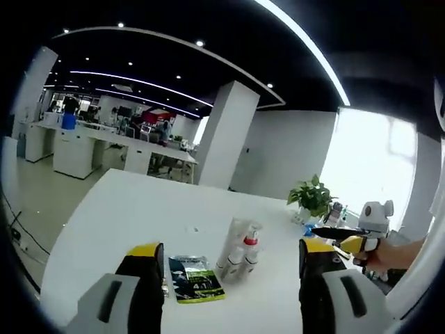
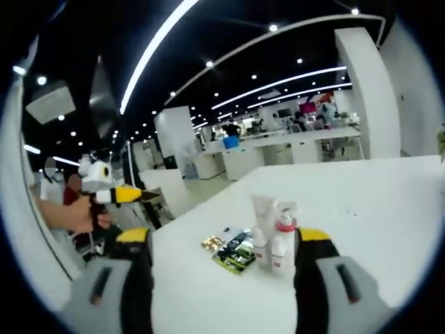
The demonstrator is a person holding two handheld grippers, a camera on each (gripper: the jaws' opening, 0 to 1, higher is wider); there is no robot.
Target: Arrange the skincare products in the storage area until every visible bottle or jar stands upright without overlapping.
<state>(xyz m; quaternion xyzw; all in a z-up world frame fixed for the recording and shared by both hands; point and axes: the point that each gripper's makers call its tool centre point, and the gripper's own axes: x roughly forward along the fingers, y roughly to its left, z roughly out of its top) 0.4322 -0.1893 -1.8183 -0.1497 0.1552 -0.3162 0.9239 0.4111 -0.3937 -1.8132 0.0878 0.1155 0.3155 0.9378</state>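
Standing bottles (image 1: 240,254) beside green sachet (image 1: 195,278) on table (image 1: 139,209).

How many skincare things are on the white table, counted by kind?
Tall white tube: 1
Red-capped bottle: 1
Small white bottles: 2, as far as I can tell
Flat green sachet: 1
Total: 5

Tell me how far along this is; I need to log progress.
Done: the bottle cluster already stands upright on the white table. In hand: nothing; the left gripper and right gripper hover open. Left: the green sachet lies flat beside the cluster.
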